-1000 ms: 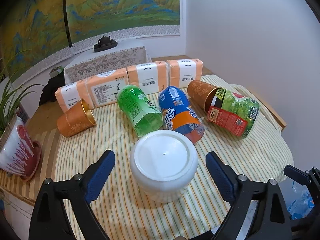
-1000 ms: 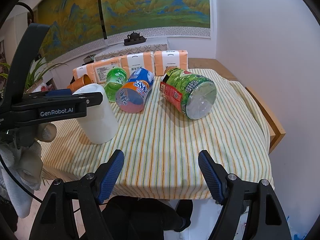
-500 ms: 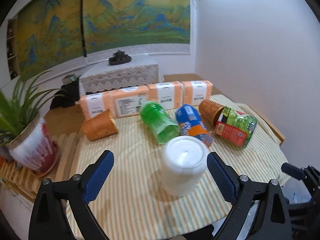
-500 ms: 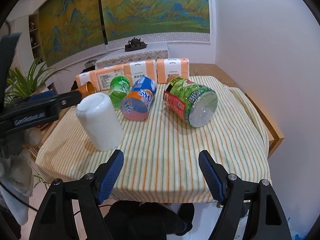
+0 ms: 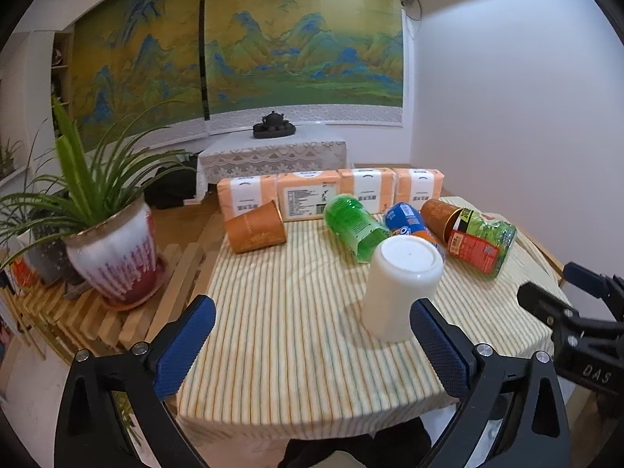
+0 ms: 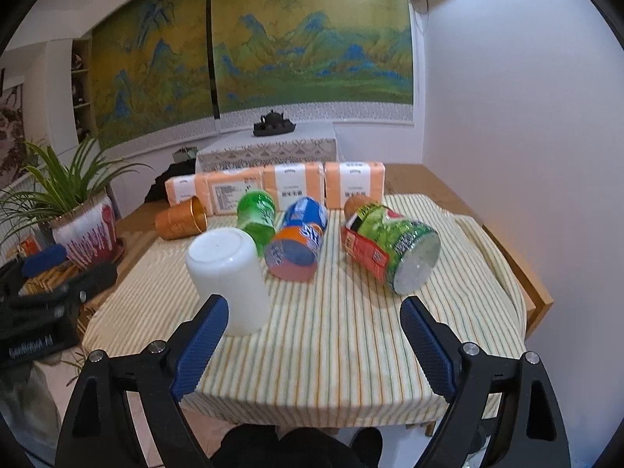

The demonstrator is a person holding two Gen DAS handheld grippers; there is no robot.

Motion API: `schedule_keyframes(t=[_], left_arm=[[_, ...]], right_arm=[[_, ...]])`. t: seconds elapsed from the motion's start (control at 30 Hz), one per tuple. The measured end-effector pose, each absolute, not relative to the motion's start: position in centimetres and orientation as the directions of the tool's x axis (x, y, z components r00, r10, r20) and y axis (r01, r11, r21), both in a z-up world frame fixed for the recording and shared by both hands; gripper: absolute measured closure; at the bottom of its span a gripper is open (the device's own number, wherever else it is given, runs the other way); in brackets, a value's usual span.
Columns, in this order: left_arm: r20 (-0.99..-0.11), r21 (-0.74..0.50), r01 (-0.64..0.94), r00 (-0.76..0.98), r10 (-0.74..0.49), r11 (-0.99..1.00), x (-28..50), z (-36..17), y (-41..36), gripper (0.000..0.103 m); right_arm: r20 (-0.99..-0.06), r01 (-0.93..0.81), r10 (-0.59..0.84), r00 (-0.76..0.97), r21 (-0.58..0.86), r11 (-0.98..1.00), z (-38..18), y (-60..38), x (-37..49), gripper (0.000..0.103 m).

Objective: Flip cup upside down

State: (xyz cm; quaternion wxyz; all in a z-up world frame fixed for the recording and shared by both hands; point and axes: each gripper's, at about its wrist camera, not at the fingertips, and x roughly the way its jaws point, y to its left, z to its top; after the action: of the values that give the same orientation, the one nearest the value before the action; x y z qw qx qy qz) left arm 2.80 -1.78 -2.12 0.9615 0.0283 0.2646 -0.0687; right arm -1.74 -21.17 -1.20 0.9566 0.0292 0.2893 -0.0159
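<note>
A white cup point(image 5: 397, 288) stands upside down on the striped tablecloth point(image 5: 296, 312), its flat bottom facing up. It also shows in the right wrist view point(image 6: 230, 277). My left gripper point(image 5: 312, 347) is open and empty, back near the table's front edge, with the cup ahead and to the right, just past its right finger. My right gripper point(image 6: 312, 351) is open and empty over the front edge, the cup beyond its left finger.
Behind the cup lie a green bottle point(image 5: 353, 226), a blue-orange bottle point(image 5: 409, 222), a green-red bottle point(image 5: 479, 240) and two brown cups point(image 5: 255, 226). Orange packets point(image 5: 331, 191) line the back. A potted plant point(image 5: 113, 249) stands on a slatted bench at the left.
My left gripper has pulled back and up from around the white cup, which stays standing upside down. The right gripper has drawn back slightly.
</note>
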Motion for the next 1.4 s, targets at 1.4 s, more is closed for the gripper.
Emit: schedule_keyframes(t=[1.4], left_arm=[[-0.508, 0.005, 0.068, 0.86, -0.056, 0.998, 1.0, -2.2, -0.9, 0.001]], right_arm=[[-0.504, 0.071, -0.031, 0.863, 0.062, 0.996, -1.0, -20.7, -3.1, 0.013]])
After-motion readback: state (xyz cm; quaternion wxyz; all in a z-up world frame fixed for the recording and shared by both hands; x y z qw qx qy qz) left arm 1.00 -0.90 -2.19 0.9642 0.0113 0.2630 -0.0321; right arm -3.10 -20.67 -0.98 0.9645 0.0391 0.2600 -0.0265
